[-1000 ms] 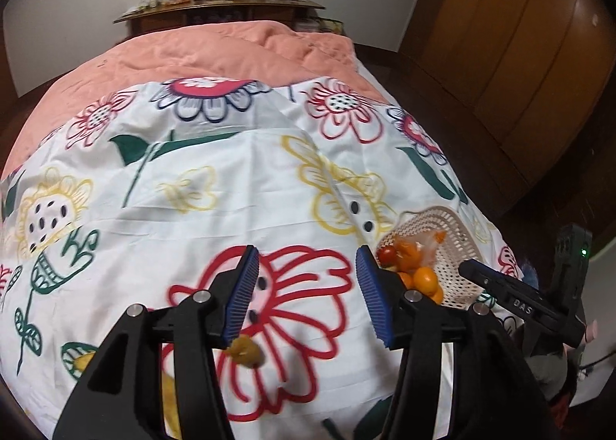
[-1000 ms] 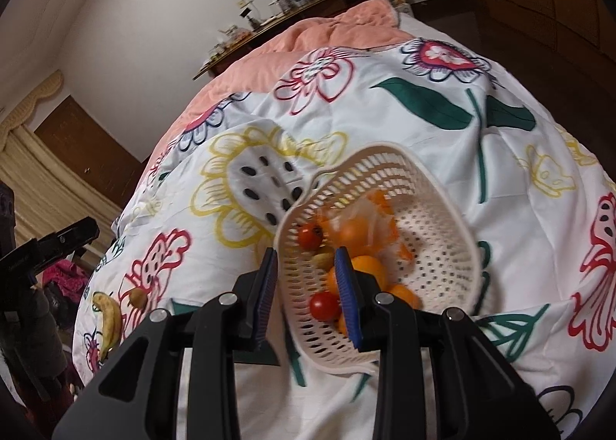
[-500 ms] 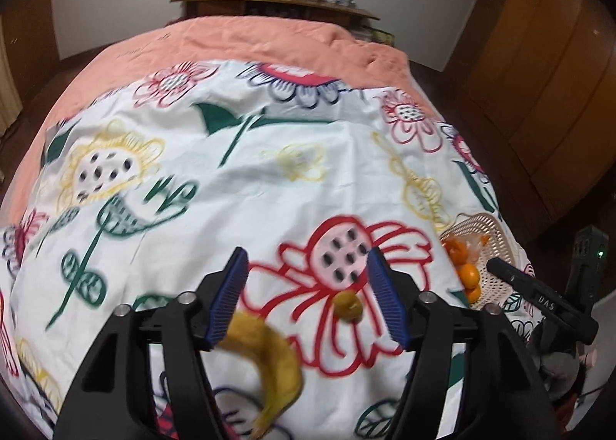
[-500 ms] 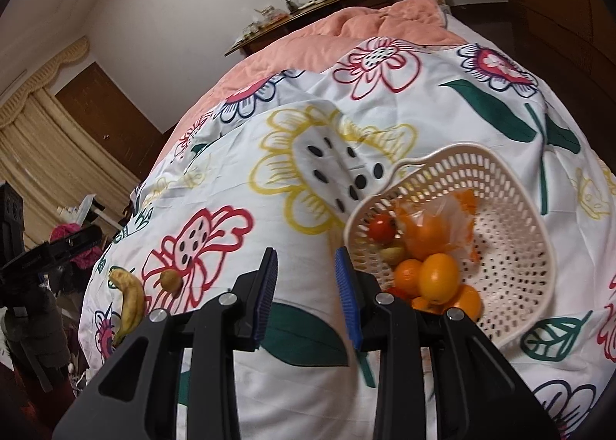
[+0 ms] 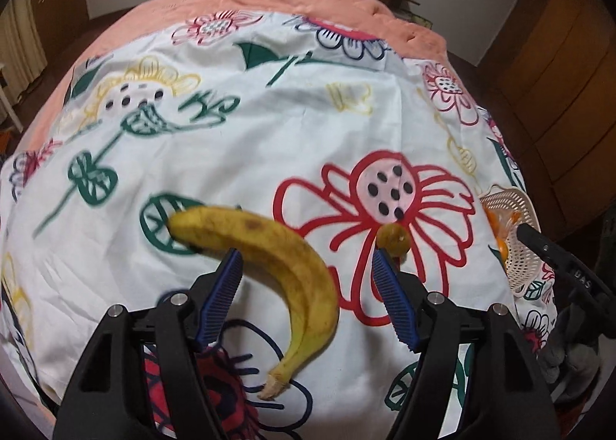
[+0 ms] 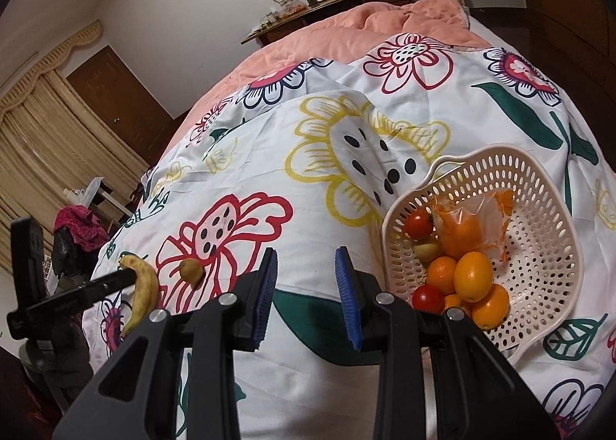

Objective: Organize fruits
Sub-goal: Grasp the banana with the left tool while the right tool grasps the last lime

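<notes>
The cream basket (image 6: pixel 539 216) sits on the flowered quilt (image 6: pixel 346 101), holding oranges (image 6: pixel 472 276), tomatoes (image 6: pixel 419 223) and a plastic-wrapped orange fruit (image 6: pixel 467 226). Left of the basket lie a small yellowish fruit (image 5: pixel 392 240), then the banana (image 5: pixel 277 255). The left gripper (image 5: pixel 306 278) gapes wide over the banana, gripping nothing; the right gripper (image 6: pixel 306 297) is parted, empty. Only the right view shows the basket's contents clearly.

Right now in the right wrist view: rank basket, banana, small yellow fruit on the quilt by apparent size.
1. basket
2. banana
3. small yellow fruit

The basket sits nearer the camera, so its lead is partly perspective.
</notes>
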